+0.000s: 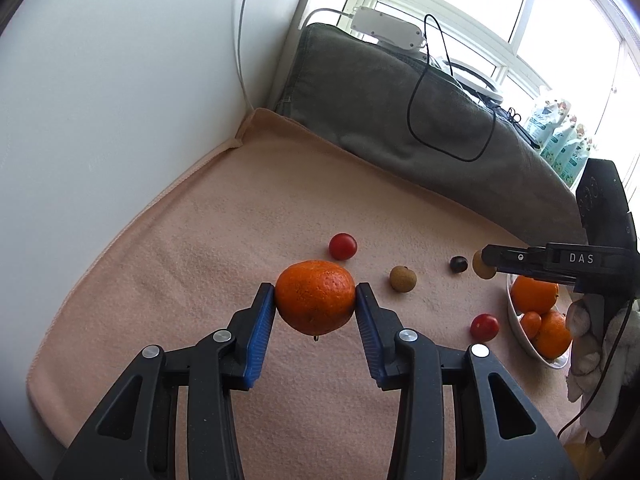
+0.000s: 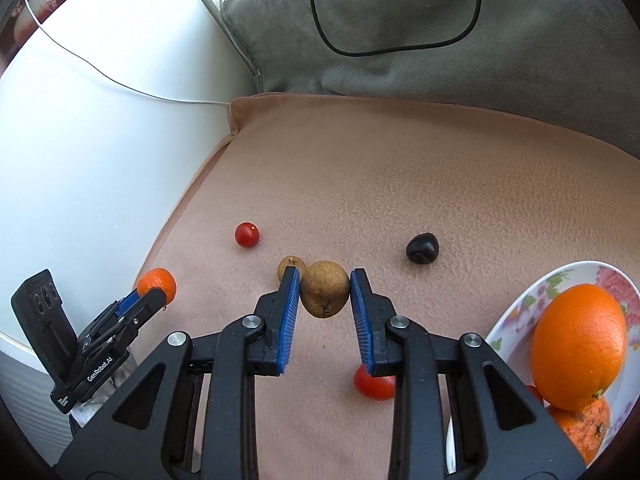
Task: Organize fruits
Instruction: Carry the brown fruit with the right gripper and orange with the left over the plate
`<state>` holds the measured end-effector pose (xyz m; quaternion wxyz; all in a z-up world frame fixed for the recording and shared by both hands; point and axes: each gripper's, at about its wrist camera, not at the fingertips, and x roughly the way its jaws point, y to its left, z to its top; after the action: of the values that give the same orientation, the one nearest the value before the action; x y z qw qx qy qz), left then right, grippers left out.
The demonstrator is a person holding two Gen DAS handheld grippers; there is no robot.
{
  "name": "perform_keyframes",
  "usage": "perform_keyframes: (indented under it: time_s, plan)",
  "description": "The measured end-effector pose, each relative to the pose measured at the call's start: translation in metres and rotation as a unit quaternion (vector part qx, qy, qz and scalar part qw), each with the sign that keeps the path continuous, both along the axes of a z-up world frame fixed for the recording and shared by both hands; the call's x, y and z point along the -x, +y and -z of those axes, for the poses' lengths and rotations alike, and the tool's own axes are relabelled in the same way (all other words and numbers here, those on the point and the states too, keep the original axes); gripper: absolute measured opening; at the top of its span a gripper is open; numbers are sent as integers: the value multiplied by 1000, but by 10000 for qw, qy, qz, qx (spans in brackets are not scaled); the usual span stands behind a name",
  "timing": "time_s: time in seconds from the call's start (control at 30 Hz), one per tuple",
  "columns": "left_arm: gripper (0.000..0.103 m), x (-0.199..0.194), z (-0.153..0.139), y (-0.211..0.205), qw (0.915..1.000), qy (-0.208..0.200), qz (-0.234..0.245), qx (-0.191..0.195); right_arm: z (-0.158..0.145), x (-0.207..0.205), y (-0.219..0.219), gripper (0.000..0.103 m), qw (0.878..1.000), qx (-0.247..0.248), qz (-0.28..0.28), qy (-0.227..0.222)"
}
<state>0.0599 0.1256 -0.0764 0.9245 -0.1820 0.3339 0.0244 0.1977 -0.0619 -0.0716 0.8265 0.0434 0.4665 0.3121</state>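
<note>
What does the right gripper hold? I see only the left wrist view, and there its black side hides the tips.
Observer: The right gripper is shut on a round brown rough-skinned fruit, clamped between its blue pads.
Operator: Thank you. Is the white bowl beside it plain inside?
Observer: No. The white bowl has pink flowers and green leaves printed on its inner wall.
</note>
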Motion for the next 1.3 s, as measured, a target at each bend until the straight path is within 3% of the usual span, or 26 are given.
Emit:
perform_keyframes:
  time_s: [0.57,0.9,1.3]
  plan:
    - [39,-10,-29,-66,9958,-348,838,121,-39,44,-96,27,9963,-318,584,-540]
    - [39,-22,-45,-124,9863,-498,1564,136,-37,59,-167,27,9898,-396,1210,-639]
    - [39,-49,-55,-193,9708,-552,2335,87,-8,69,-231,27,9835,-289,1737,-419]
